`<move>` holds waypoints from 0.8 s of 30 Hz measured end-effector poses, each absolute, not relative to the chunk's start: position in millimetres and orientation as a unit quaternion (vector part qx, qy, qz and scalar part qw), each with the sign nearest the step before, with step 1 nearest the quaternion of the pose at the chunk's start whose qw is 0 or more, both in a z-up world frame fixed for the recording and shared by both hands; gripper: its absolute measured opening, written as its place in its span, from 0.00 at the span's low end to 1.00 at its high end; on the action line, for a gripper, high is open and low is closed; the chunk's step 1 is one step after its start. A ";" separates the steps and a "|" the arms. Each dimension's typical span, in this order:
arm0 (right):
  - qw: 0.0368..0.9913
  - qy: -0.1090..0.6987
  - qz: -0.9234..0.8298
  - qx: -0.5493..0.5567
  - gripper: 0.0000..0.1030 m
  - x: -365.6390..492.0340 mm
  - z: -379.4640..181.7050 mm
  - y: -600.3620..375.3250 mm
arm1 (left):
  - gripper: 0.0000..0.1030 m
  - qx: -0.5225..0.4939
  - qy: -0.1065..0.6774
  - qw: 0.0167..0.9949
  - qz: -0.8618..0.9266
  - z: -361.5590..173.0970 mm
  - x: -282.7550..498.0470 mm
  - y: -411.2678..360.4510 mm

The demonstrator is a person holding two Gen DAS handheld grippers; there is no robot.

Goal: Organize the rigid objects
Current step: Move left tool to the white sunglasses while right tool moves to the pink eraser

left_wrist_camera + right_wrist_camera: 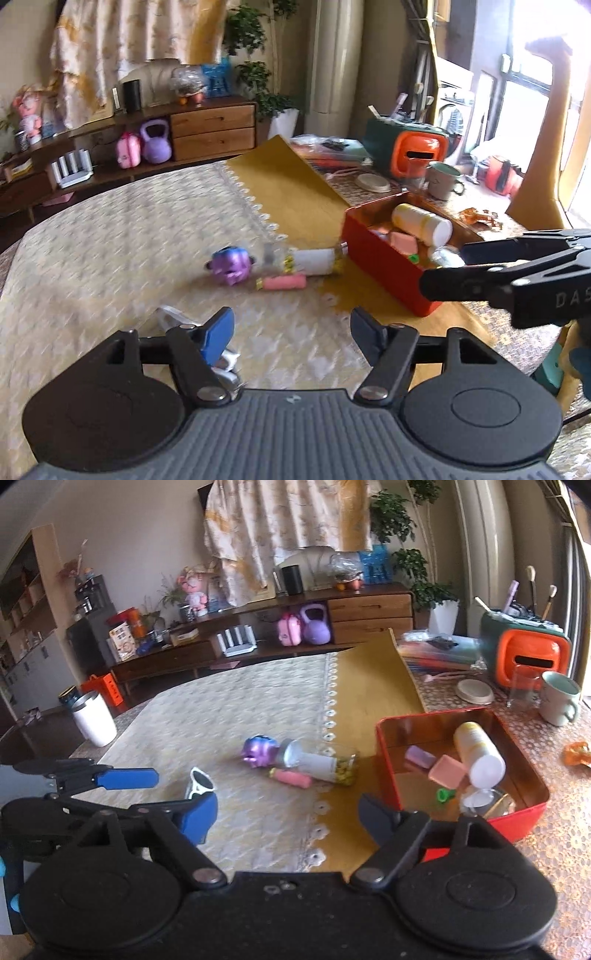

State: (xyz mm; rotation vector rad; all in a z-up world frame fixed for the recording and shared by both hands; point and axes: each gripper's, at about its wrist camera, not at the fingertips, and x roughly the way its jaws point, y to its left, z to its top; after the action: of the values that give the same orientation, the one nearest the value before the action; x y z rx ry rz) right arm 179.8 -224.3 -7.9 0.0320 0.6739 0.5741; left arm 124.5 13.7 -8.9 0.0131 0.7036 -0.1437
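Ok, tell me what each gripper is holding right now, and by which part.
Nothing is held. The left gripper and the right gripper both stand open with only tablecloth between their fingers. The small silver object lies on the cloth beside the left one, ungripped.

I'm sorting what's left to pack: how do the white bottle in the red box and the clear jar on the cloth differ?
The white bottle is opaque and leans inside the red box; the clear jar is see-through, shows yellow contents and lies flat on the tablecloth. Both are cylindrical.

Purple kettlebell (316, 626) under sideboard (369, 607); mug (559, 698) beside orange radio (532, 661).
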 end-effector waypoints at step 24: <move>0.890 0.352 0.286 -0.036 1.00 223.6 -58.8 -160.0 | 0.80 -0.037 0.370 0.928 0.009 -54.4 154.9 83.1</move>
State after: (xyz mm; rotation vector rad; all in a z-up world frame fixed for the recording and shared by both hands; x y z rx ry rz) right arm 223.6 -160.0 -58.8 -0.0753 0.7313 0.5936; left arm 154.9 83.1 -54.4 -0.0753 0.7589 0.0188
